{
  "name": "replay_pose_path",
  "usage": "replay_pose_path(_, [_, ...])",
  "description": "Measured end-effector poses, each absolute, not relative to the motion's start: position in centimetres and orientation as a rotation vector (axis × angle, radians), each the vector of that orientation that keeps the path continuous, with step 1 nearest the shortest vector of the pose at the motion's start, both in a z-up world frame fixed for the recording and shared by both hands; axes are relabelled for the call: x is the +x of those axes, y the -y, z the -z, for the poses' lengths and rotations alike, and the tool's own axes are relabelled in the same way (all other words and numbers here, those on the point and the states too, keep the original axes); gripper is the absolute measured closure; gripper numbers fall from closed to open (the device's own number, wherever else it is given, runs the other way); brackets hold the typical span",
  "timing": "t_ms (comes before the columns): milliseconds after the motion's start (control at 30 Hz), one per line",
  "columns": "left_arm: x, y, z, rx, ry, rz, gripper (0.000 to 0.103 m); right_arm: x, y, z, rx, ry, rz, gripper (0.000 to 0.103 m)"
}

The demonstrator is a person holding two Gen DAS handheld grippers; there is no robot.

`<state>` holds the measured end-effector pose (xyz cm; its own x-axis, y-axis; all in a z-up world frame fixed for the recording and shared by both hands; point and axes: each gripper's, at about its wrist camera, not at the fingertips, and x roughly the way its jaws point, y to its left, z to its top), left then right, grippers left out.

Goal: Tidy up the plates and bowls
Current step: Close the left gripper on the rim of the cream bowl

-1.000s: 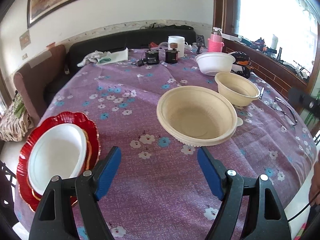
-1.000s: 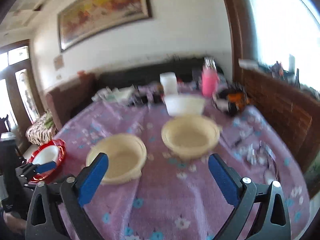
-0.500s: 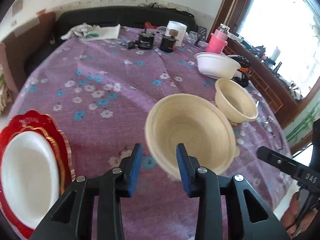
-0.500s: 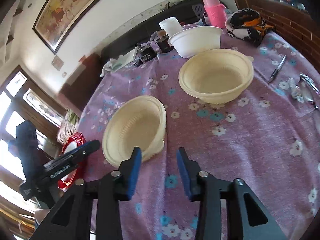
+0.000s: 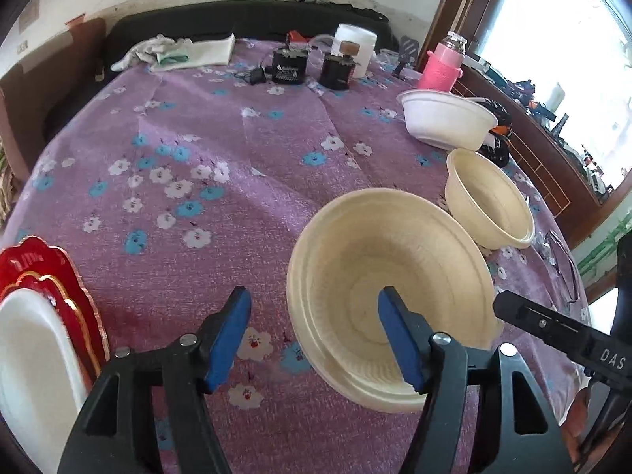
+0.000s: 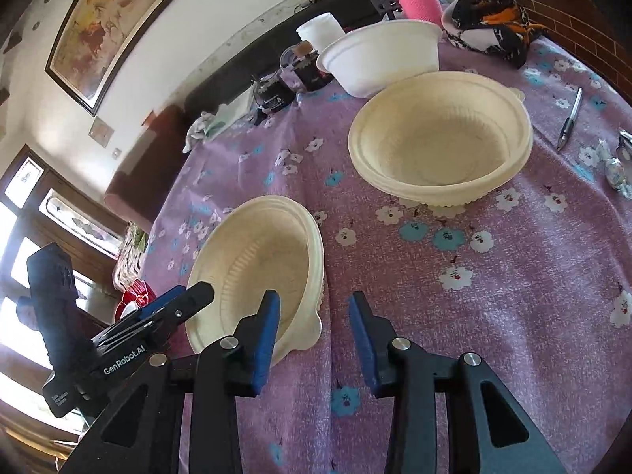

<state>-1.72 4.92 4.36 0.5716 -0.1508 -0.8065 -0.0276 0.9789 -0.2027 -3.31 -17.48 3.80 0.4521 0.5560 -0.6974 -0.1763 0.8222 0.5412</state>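
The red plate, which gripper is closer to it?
Left. The left gripper hangs just beside the red plate, its fingers straddling the near bowl's rim. The right gripper is across that bowl, farther away.

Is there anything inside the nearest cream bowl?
No. Apart from the left tongs' blue pad reaching over its rim, the nearest cream bowl shows only its bare ribbed inside.

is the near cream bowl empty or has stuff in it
Empty: the near bowl shows only its bare ribbed inside in both views.

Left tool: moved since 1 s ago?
Yes. The left tool has closed in on the big cream bowl; its fingers now straddle the near rim, with the red plate beside it.
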Motion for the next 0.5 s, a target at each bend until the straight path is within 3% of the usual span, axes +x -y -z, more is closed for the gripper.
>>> replay_pose_path(167, [-1.4, -4.8, -3.4, -0.196, -0.97, 0.058, 0.039, -3.1, 17.1, -3.4, 0.415, -1.007, -0.456, 0.078])
replay_pose_path(233, [-1.7, -4.8, -3.2, -0.189, -0.963, 0.048, 0.06, -3.2, 17.0, -3.2, 0.41, -1.005, -0.457, 0.082])
replay_pose_path(267, [-1.7, -4.7, -3.1, -0.189, -0.969, 0.05, 0.075, -3.3, 17.0, -3.2, 0.41, -1.003, -0.458, 0.083])
replay_pose_path(300, [-1.8, -4.7, -3.0, -0.192, -0.976, 0.061, 0.079, -3.4, 16.9, -3.2, 0.41, -1.004, -0.461, 0.083])
replay_pose_path(500, [-3.9, -3.5, -3.3, -0.117, -0.945, 0.041, 0.082, -4.7, 16.6, -3.8, 0.398, -0.984, -0.488, 0.086])
